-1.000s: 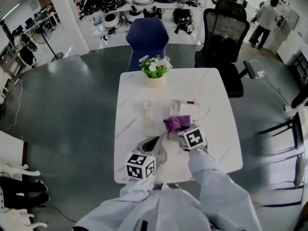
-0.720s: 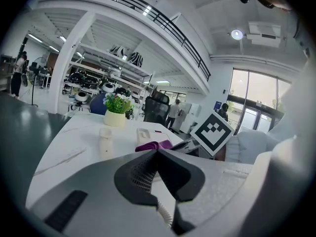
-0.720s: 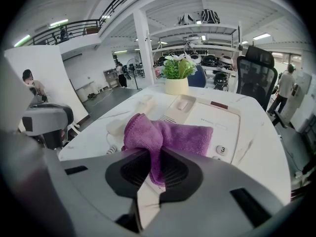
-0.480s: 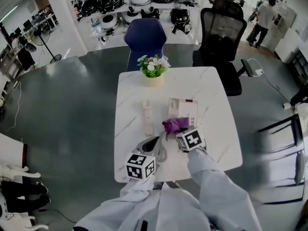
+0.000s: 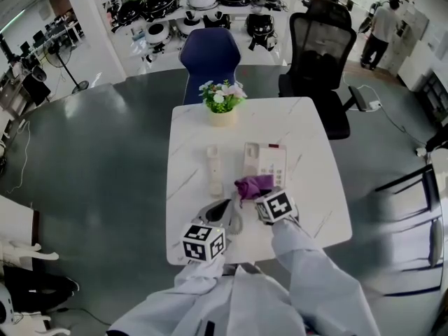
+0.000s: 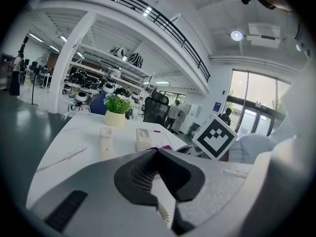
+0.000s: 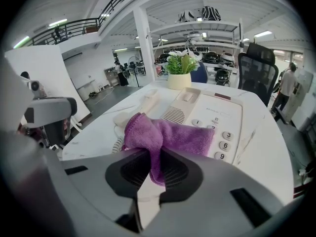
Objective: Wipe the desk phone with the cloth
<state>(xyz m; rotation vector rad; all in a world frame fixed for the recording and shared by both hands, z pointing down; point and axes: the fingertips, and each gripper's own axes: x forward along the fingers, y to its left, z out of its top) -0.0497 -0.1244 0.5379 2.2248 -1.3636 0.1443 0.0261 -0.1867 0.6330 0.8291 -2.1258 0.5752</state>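
Gripping the one purple cloth (image 7: 170, 135), the right hand-held gripper (image 7: 152, 168) is seen with its jaws clamped on a fold. The cloth is draped over the near edge of the single desk phone (image 7: 212, 112), touching the number keys. The left hand-held gripper (image 6: 157, 154) is held closed on nothing, near the front edge of the white worktop (image 5: 315, 208). One handset (image 5: 214, 170) is laid flat, apart from the phone, on its left. One flowerpot (image 5: 224, 116) is set at the far edge. Two chairs are placed beyond it: a blue chair (image 5: 211, 58) and a black chair (image 5: 318, 47).
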